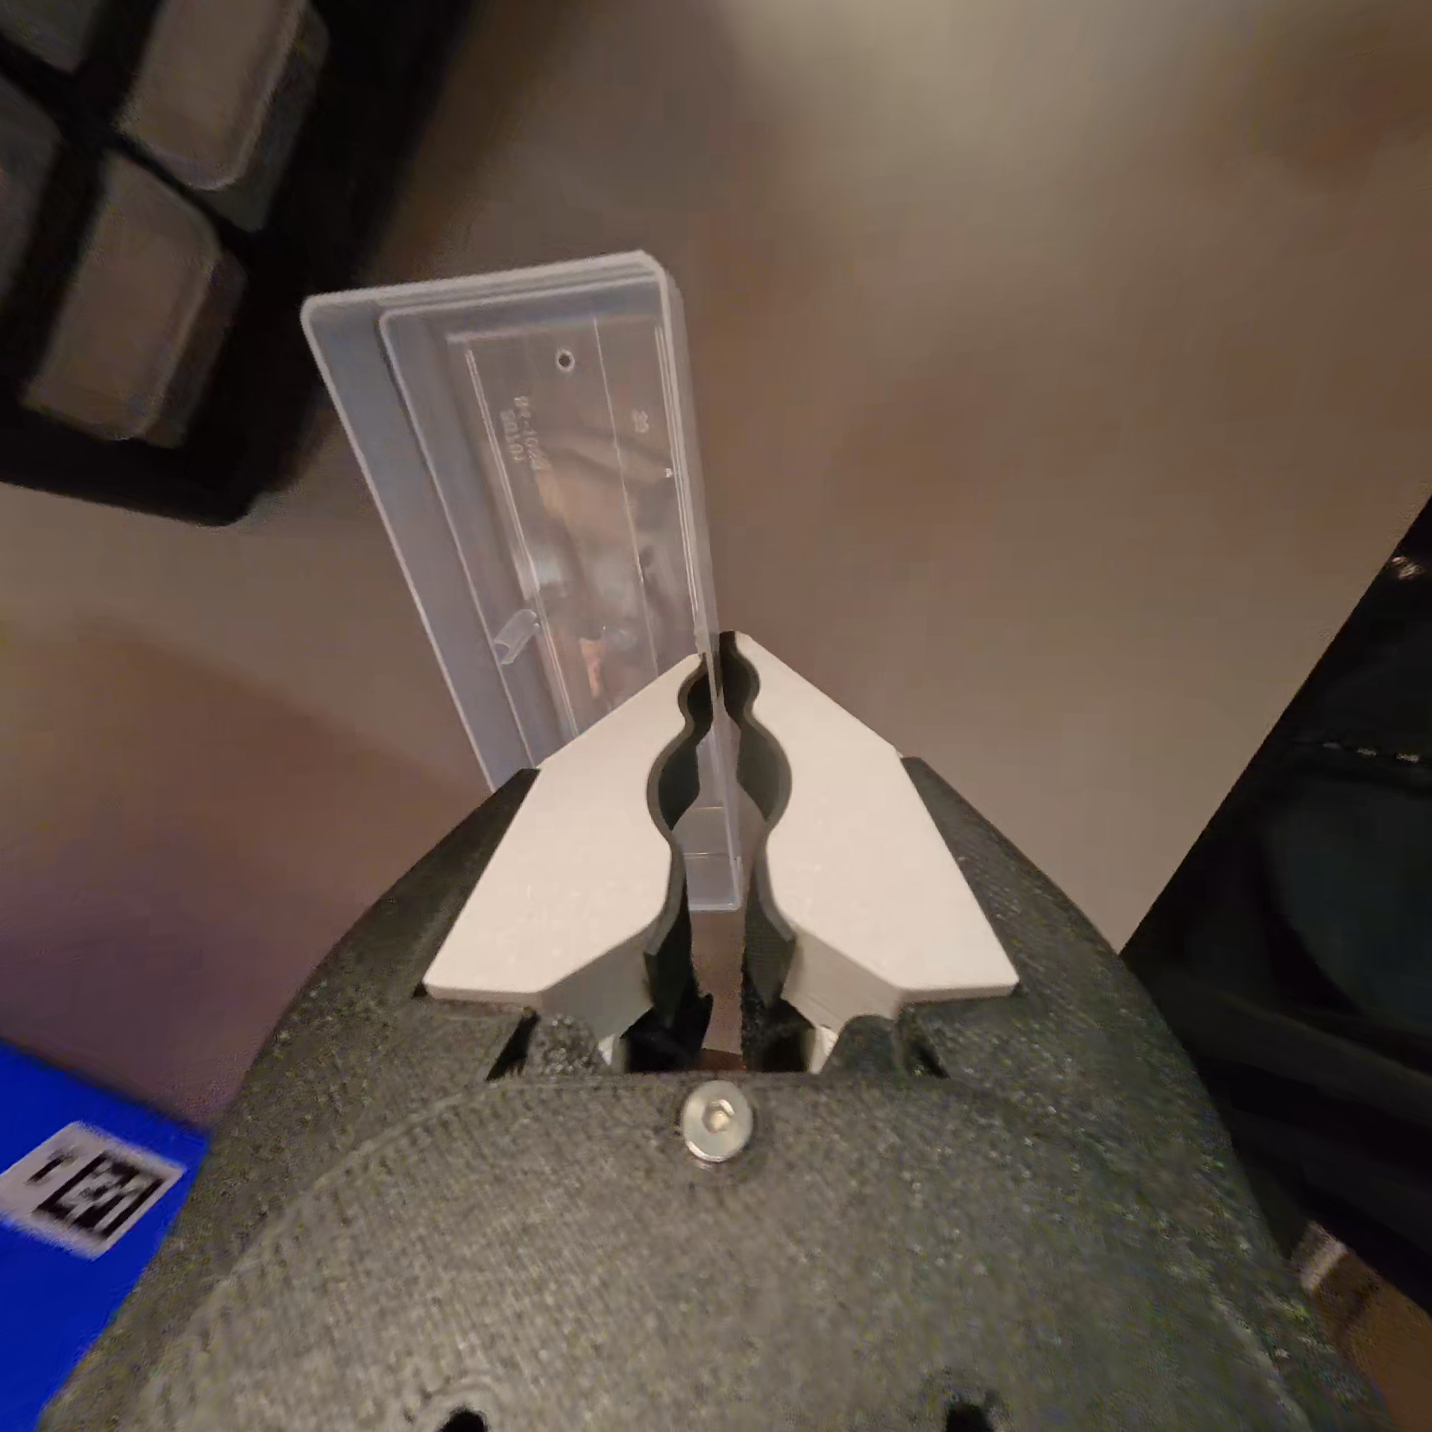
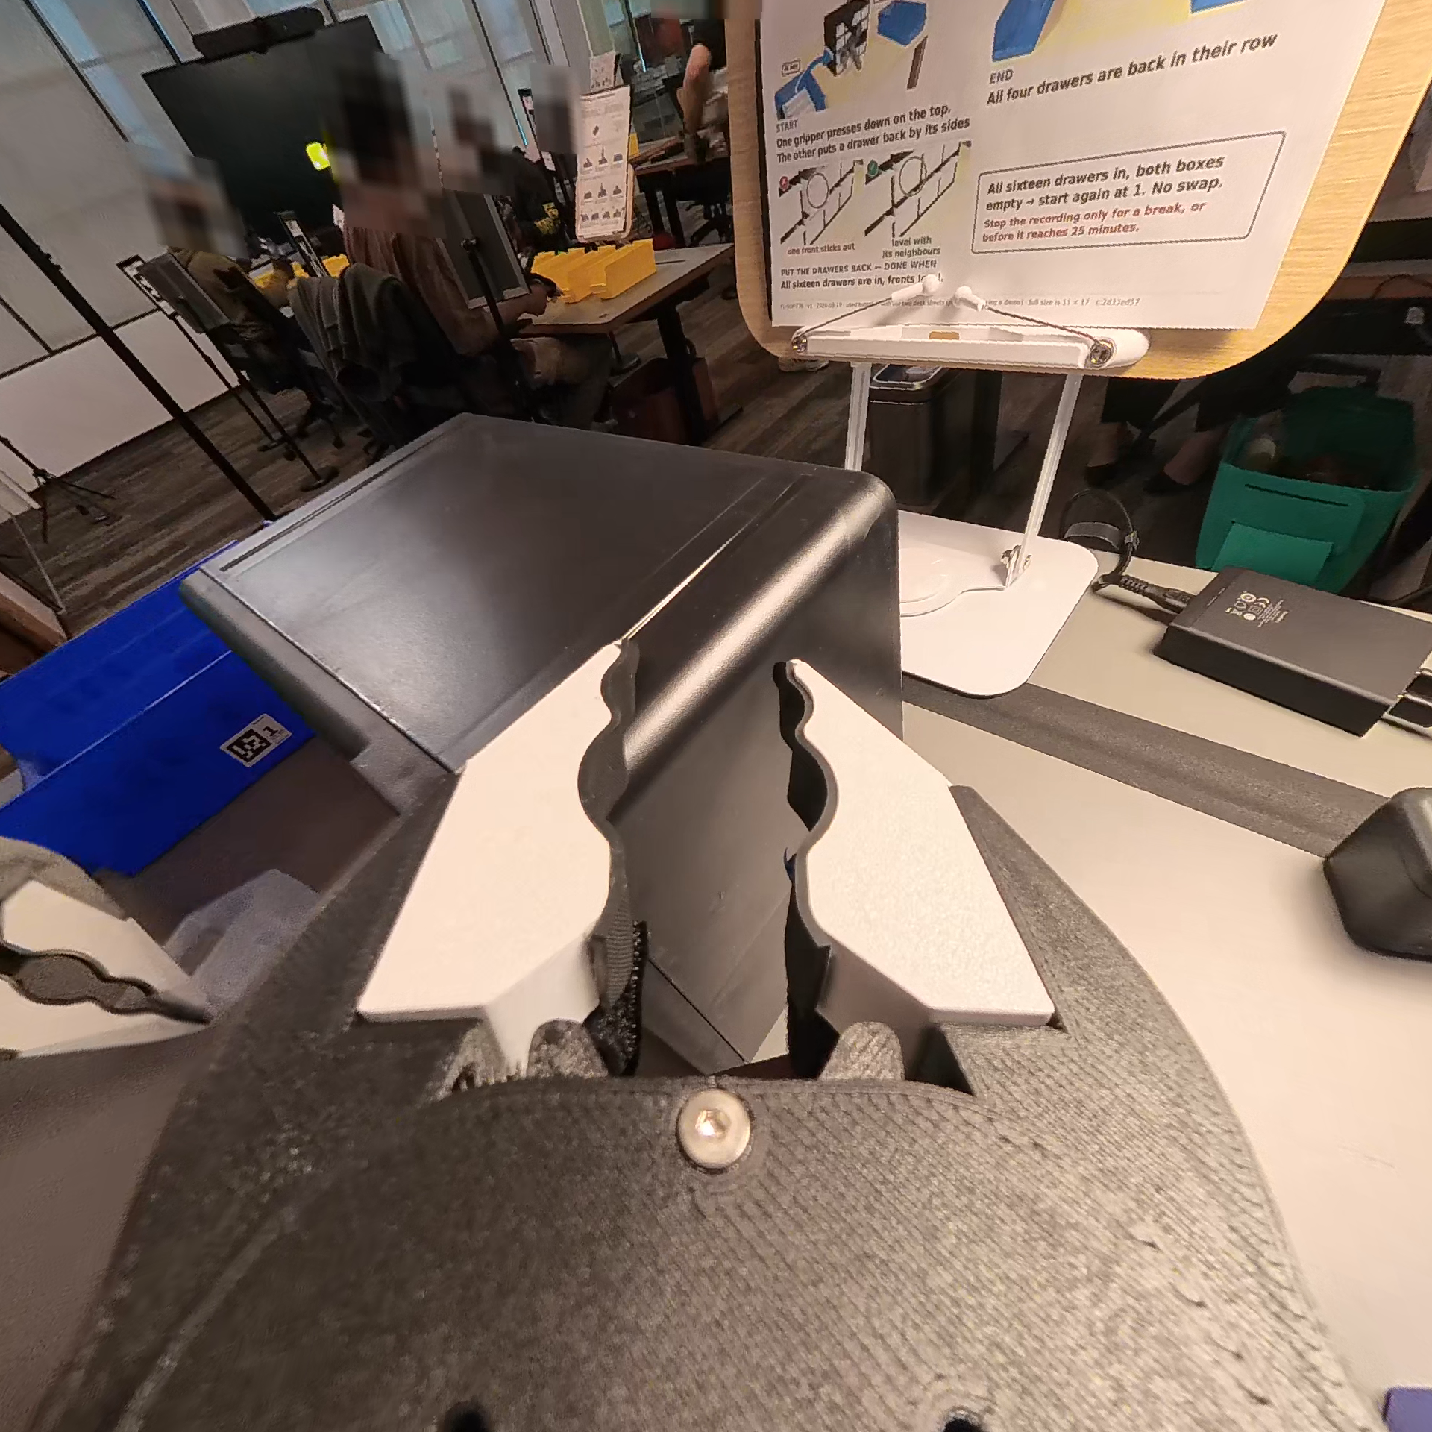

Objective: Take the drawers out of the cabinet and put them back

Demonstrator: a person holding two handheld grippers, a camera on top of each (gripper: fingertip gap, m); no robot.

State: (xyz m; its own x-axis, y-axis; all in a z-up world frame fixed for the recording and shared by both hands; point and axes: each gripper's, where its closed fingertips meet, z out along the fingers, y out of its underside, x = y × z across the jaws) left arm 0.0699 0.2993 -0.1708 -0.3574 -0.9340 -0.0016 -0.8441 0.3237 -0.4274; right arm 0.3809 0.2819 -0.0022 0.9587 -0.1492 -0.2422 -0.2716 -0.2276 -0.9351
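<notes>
Open-plan office/lab workspace: rows of desks [image 2: 620, 287] w/ seated people [image 2: 403, 310], big dark screen [image 2: 256, 132], tripod stands [image 2: 155, 372], yellow bins [image 2: 597, 271], wood-look floor, instruction sheet on a stand [image 2: 1007, 155].

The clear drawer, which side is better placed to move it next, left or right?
Left. Its tongs are already shut on the clear drawer's wall, near the cabinet. The right tongs stand open, empty, over the cabinet's top corner.
</notes>
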